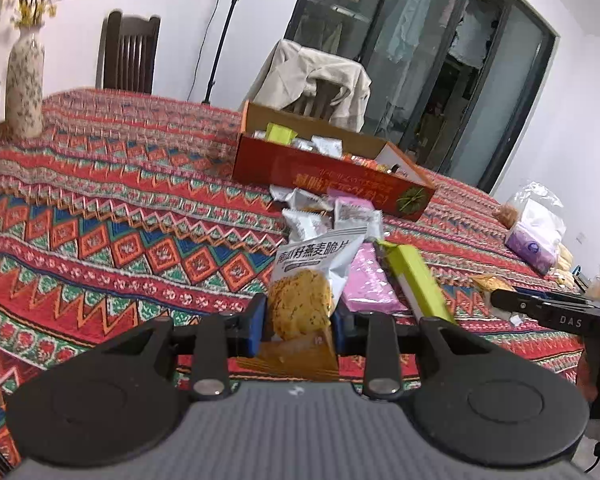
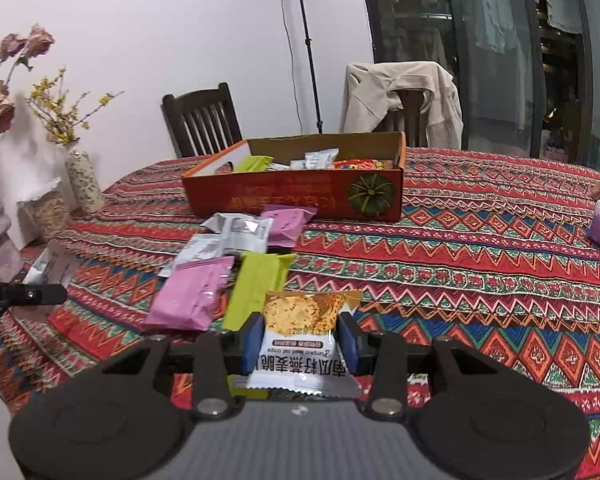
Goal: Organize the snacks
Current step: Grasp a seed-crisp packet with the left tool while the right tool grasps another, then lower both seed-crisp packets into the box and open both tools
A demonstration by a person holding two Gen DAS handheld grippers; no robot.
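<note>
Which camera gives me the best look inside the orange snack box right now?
The right wrist view: the orange box sits nearly square-on, its open interior and packets visible. The left wrist view shows the same box farther off and angled, with less of the inside visible.

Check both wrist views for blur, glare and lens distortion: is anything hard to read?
Left wrist view: strong fisheye bending of the glass door frame; the yellow flowers in the speckled vase are smeared; the print on the silver oat-crisp packet in the left claw is sharp. Right wrist view: dark corners, curved walls, reflections on the glass; the table's far edge is soft.
</note>
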